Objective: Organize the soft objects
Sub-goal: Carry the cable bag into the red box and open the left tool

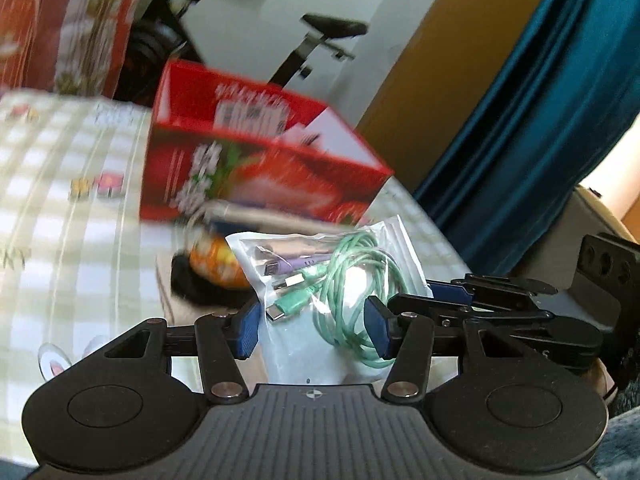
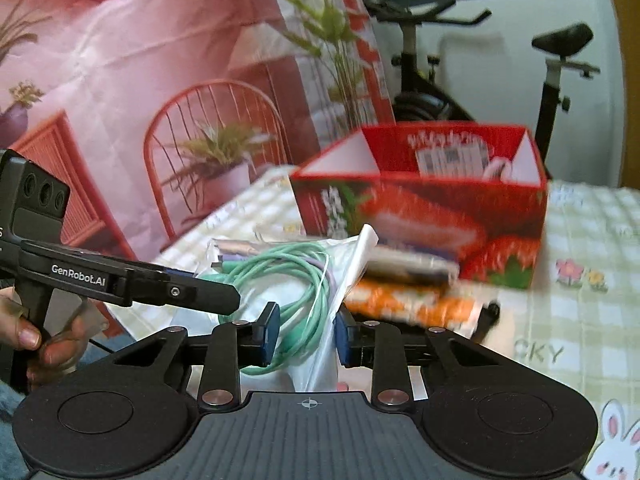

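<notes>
A clear plastic bag of green and purple cables [image 1: 320, 280] hangs between both grippers above the checked tablecloth. My left gripper [image 1: 312, 330] has its blue pads [image 1: 246, 332] apart on either side of the bag; contact is unclear. My right gripper [image 2: 306, 334] has the bag [image 2: 288, 280] between its pads [image 2: 270, 332], which stand a little apart around it. The left gripper also shows at the left of the right wrist view [image 2: 180, 292]. The right gripper shows at the right of the left wrist view [image 1: 500, 300].
An open red strawberry-print box [image 1: 256, 160] stands on the table just behind the bag; it also shows in the right wrist view [image 2: 420, 204]. An orange patterned object [image 2: 412, 300] and a dark item lie beside the bag. An exercise bike [image 2: 552, 80] stands behind the table.
</notes>
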### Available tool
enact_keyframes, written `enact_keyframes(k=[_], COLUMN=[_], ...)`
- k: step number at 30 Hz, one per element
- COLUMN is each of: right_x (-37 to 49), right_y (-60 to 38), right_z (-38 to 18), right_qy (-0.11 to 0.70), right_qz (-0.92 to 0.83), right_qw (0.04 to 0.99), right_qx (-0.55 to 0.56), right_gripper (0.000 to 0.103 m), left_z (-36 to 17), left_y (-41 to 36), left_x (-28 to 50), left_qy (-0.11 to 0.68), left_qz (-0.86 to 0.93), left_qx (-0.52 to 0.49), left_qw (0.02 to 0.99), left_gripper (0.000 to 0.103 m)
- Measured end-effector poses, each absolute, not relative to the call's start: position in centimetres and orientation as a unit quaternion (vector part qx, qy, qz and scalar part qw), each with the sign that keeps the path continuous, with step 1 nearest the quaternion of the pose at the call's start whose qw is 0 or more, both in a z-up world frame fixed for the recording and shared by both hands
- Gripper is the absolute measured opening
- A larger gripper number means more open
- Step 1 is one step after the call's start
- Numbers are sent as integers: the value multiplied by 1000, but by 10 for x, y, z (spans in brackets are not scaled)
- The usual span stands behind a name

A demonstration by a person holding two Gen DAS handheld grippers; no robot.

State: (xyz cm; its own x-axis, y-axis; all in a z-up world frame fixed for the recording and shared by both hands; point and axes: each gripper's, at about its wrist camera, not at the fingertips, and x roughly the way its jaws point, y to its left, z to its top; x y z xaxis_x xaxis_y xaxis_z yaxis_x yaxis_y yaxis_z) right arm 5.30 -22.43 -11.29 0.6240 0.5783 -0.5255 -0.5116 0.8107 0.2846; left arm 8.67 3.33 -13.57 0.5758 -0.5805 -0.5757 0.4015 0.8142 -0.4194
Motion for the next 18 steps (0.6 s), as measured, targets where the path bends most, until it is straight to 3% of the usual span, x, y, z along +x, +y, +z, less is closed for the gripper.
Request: enact_keyframes(k=[9,18], right_x=[107,200], right_y=[-226,-224], right_z=[-66,-51], right_qy=[274,260], right_qz=[304,285], right_qw=[911,921], right_qx=[50,51], right_gripper=[26,27], left_z=[-82,-66], left_y=[24,12], left_x=[136,222], left_qy=[320,312], left_qz=[-287,-271], left_qx=[-94,-90], left_qw=[898,906], left_gripper=[56,57])
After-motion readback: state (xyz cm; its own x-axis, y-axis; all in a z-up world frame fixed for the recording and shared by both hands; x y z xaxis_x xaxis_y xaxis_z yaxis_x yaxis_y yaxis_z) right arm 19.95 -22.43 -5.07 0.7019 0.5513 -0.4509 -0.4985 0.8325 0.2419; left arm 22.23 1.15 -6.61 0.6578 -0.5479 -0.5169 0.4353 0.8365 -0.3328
